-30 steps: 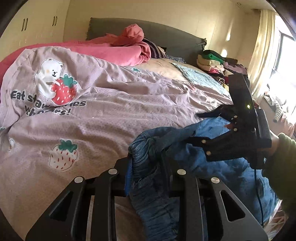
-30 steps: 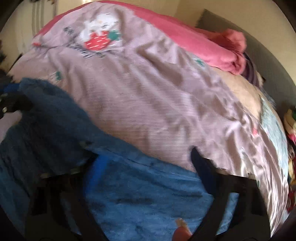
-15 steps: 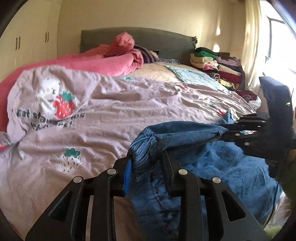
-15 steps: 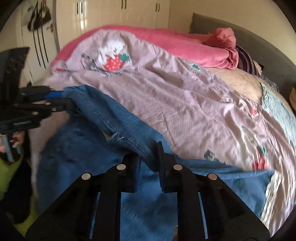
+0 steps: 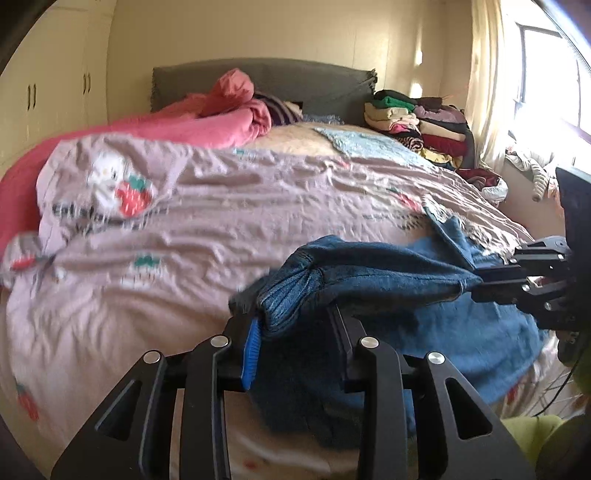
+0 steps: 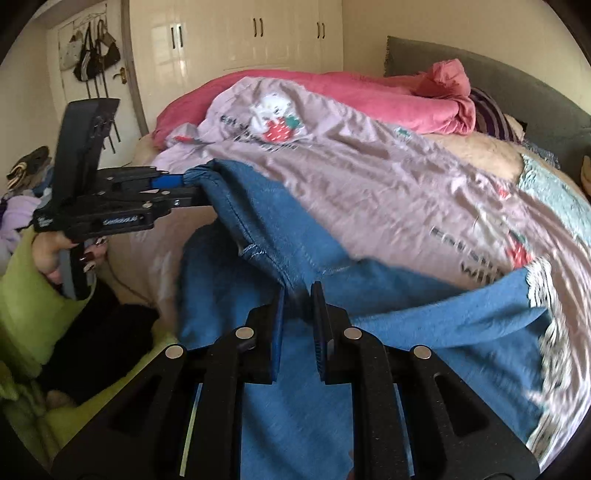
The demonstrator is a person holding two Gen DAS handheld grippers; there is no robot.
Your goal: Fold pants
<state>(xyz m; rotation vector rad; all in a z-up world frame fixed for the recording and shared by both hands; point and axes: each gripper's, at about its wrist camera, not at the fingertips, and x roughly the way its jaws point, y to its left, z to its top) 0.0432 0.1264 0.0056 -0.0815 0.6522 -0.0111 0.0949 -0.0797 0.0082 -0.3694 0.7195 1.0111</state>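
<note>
Across the near edge of the bed (image 5: 207, 229) we record one pair of blue denim pants (image 5: 388, 269), lifted along one edge and held taut between two grippers. In the left wrist view that stretched edge runs from about 7 o'clock to 3 o'clock; in the right wrist view it runs from 6 o'clock up towards 10 o'clock. Its long axis lies across the foot of the bed, and the rest of the pants hangs below it onto the lilac strawberry-print cover (image 6: 369, 177).

We find the left gripper (image 5: 293, 328) clamped on a gathered end of the denim, the cloth bunched between its fingers. We find the right gripper (image 6: 297, 306) likewise clamped, its fingers close together on a fold of the same edge.

We count one pink blanket (image 5: 207, 122) at 11 o'clock in the left view, one grey headboard (image 5: 317, 85) at 12 o'clock, and one stack of folded clothes (image 5: 417, 122) at 1 o'clock. We count one white wardrobe (image 6: 251, 33) at 12 o'clock in the right view. Several bags (image 6: 92, 51) hang at 10 o'clock; we cannot count them exactly.
</note>
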